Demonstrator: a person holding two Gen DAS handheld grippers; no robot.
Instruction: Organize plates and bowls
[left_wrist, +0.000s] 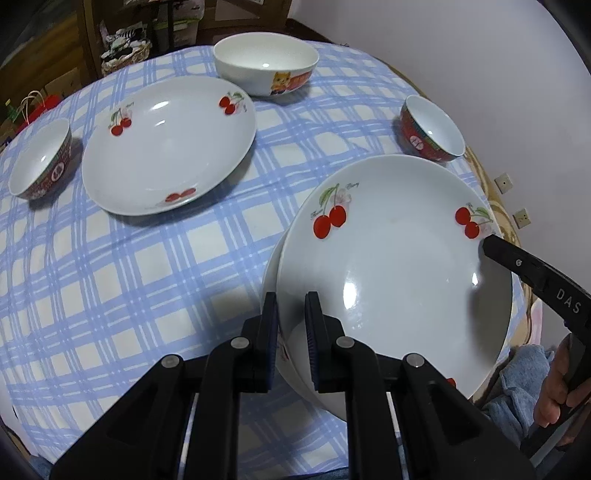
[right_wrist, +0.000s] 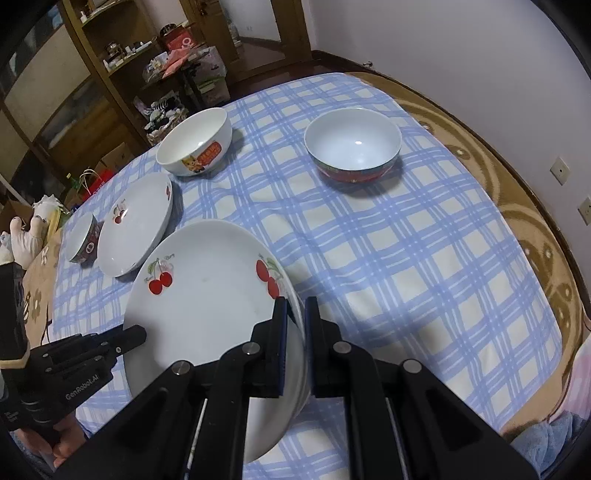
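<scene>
Both grippers hold one white cherry-print plate over the near part of the checked tablecloth. My left gripper is shut on its left rim; its tip also shows in the right wrist view as the left gripper. My right gripper is shut on the opposite rim, and that right gripper enters from the right in the left wrist view. A second white rim peeks out just under the held plate. Another cherry plate lies flat farther back on the left.
A white bowl with a cartoon print stands at the back. A red-patterned bowl sits at the right, a smaller one at the far left. Shelves stand beyond the table.
</scene>
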